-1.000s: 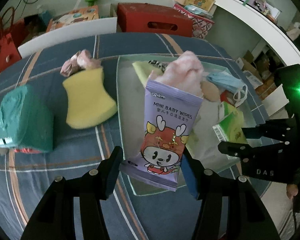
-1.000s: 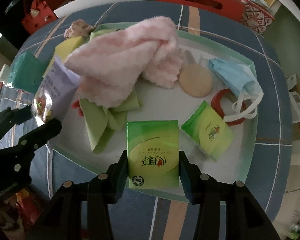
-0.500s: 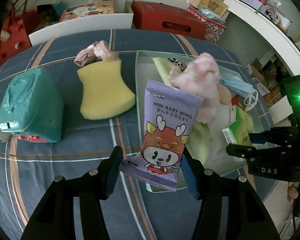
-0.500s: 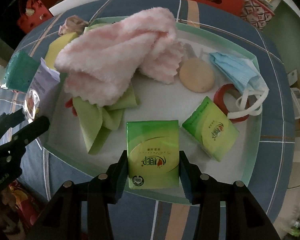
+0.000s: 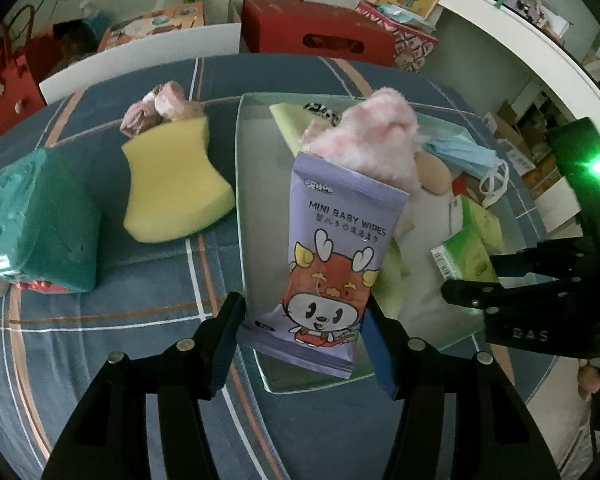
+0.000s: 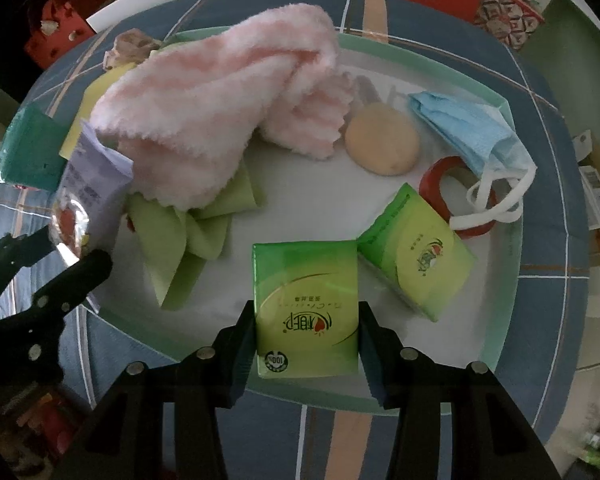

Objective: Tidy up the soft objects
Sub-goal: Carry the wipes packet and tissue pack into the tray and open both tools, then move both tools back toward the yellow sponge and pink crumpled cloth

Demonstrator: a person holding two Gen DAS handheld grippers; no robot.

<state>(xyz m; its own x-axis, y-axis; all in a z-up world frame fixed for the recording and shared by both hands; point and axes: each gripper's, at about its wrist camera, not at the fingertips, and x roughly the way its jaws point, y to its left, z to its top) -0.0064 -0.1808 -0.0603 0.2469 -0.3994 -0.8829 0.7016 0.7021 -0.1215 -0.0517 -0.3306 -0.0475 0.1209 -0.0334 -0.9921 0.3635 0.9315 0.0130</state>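
Note:
My left gripper (image 5: pixel 304 344) is shut on a purple pack of baby wipes (image 5: pixel 336 256) and holds it upright over the near left corner of the white tray (image 5: pixel 256 184). My right gripper (image 6: pixel 307 340) is shut on a green tissue pack (image 6: pixel 306 304) above the tray's front rim (image 6: pixel 300 396). In the tray lie a pink fluffy towel (image 6: pixel 220 108), a green cloth (image 6: pixel 184 236), a second green tissue pack (image 6: pixel 416 252), a tan round sponge (image 6: pixel 382 144), a blue face mask (image 6: pixel 468 132) and a red ring (image 6: pixel 436 184).
On the blue striped tablecloth left of the tray lie a yellow sponge (image 5: pixel 172 184), a teal block (image 5: pixel 36 224) and a crumpled pinkish cloth (image 5: pixel 160 108). A red box (image 5: pixel 320 32) and a white board (image 5: pixel 140 60) stand behind the table.
The left gripper swung left with the wipes pack, then came back right toward the tray. The right gripper holds its tissue pack nearly still, slightly closer to the tray.

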